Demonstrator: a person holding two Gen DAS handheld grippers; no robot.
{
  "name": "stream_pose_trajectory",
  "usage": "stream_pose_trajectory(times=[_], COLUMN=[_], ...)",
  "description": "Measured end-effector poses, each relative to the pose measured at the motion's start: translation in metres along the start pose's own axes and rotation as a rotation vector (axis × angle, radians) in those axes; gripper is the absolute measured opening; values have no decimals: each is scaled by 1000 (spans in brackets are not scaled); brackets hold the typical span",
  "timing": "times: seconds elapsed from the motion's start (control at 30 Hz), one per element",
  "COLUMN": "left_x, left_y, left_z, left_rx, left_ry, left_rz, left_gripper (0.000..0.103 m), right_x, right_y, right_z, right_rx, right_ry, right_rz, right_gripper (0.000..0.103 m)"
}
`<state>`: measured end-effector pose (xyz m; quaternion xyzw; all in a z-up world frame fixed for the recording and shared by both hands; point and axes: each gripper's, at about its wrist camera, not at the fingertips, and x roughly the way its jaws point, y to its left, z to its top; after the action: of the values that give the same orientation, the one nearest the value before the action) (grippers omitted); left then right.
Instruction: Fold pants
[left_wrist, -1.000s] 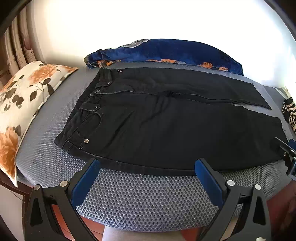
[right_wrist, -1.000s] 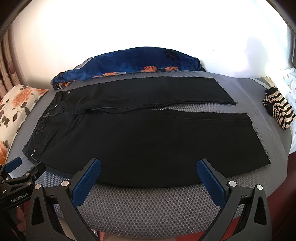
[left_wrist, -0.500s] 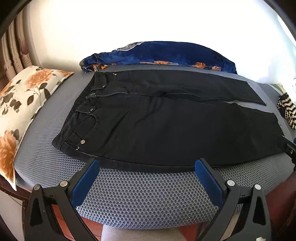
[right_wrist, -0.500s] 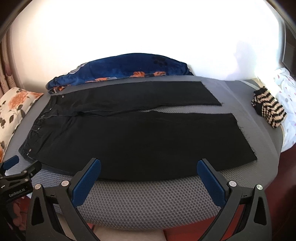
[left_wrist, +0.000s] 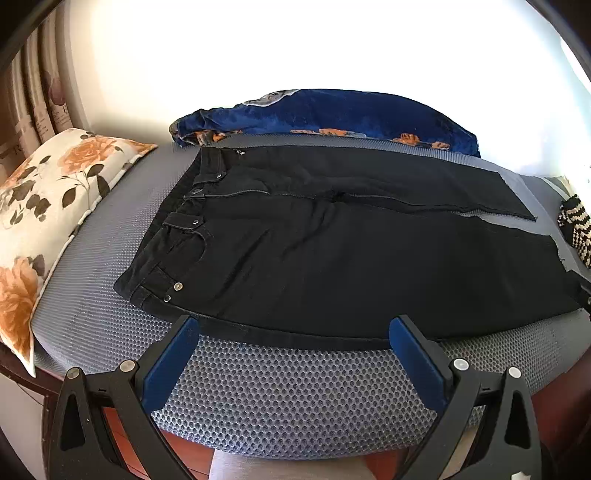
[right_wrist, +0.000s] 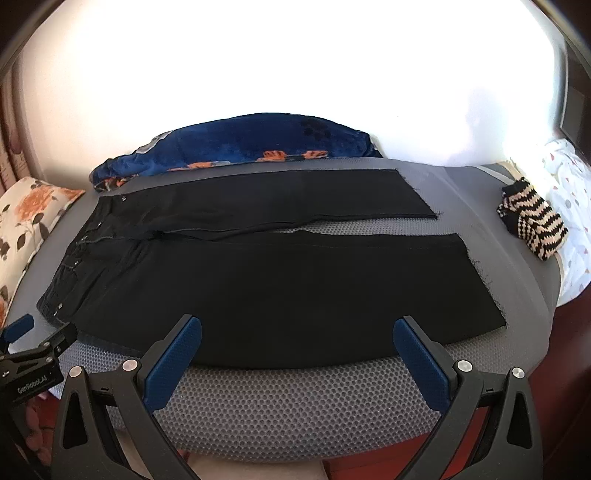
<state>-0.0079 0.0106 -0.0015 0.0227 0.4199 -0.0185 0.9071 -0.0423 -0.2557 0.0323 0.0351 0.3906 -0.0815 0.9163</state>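
Black pants (left_wrist: 332, 251) (right_wrist: 288, 284) lie flat on a grey mesh mattress (left_wrist: 295, 391) (right_wrist: 295, 406), waistband to the left, both legs spread to the right with a narrow gap between them. My left gripper (left_wrist: 291, 328) hovers open over the near edge of the pants, close to the waist end. Open too, my right gripper (right_wrist: 295, 328) sits at the near edge of the nearer leg, further toward the hems. Neither gripper holds cloth. The left gripper also shows at the lower left of the right wrist view (right_wrist: 22, 332).
A floral pillow (left_wrist: 40, 218) (right_wrist: 22, 221) lies at the left end. A blue blanket (left_wrist: 332, 114) (right_wrist: 240, 147) is bunched along the back by the wall. A striped knit item (right_wrist: 532, 218) (left_wrist: 576, 229) and white bedding (right_wrist: 569, 206) sit at the right end.
Both cameras first drew back from the pants, then came a little closer again. The pants have not moved and both grippers stay open.
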Motion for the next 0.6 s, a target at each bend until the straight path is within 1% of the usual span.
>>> stream_pose_trajectory(times=[0.27,0.43,0.6], left_x=[-4,-5,-3], left_y=[1,3,10], left_z=[1,2,6], left_rx=[10,14,-15], left_ry=[7,4,10], left_rz=[9,12,1], left_gripper=[102,102,102], right_x=[-7,-12,-13], right_y=[11,16,17], right_z=[0,2,6], right_rx=[-31,-45,-43], right_ry=[10,15,21], right_rz=[6,-6,-12], right_gripper=[103,103,103])
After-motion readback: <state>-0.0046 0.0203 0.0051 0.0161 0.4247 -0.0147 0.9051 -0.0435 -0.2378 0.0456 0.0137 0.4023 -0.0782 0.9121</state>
